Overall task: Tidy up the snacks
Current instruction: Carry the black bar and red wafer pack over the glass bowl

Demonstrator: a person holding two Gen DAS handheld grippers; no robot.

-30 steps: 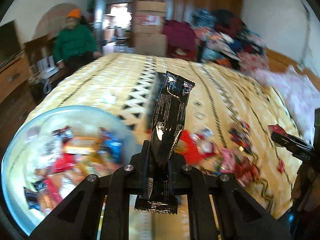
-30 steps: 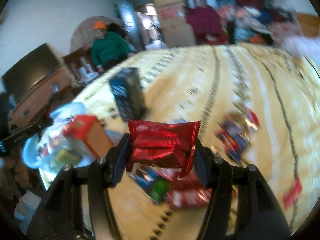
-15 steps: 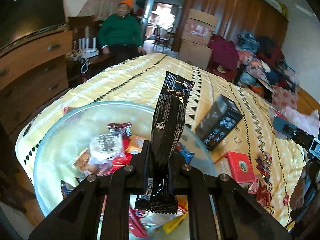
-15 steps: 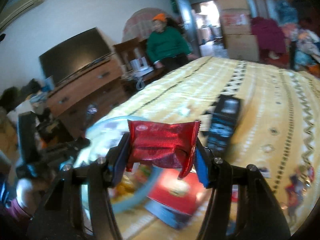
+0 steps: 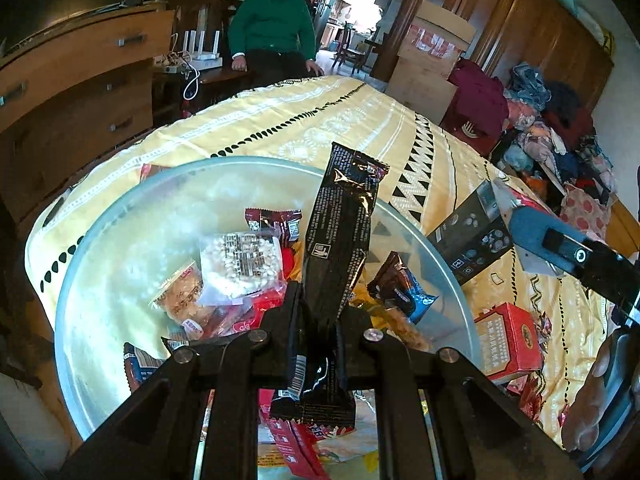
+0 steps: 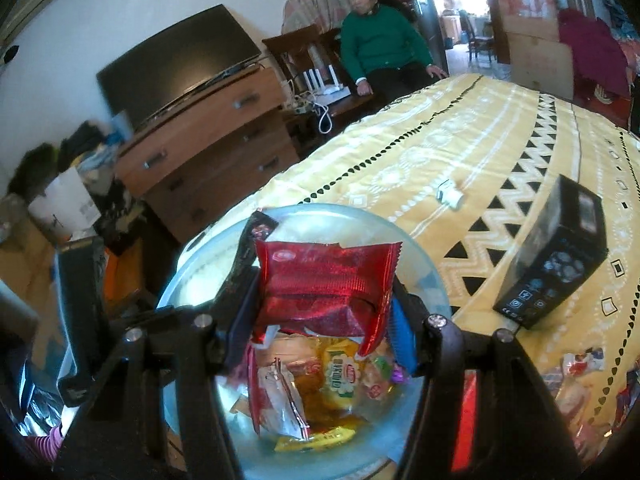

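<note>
A: What is the biggest thing here?

B: A bed [image 5: 360, 128] under a yellow patterned cover. Near its corner sits one round glass bowl [image 5: 120, 240], well filled with snack packets: a clear pack of pale puffed grains [image 5: 240, 264], a dark red sachet [image 5: 274, 222], a brown-and-blue one [image 5: 400, 284], plus orange, yellow and red wrappers heaped together, too many to count.

A: Any other containers?

B: Two boxes on the cover beside the bowl: one black box [image 6: 556, 264] tilted on its edge, and one red box [image 5: 508, 340] lying nearer. Loose wrappers are scattered past them.

A: And the tongs?

B: The left tongs [image 5: 316, 320] are clenched on one long black snack bar [image 5: 340, 240], which stands upright above the bowl. The right tongs [image 6: 324, 312] grasp one shiny red packet [image 6: 326, 280] crosswise between the fingers, also over the bowl.

A: Anyone else?

B: One person in a green top [image 6: 380, 44] sits beyond the bed.
</note>
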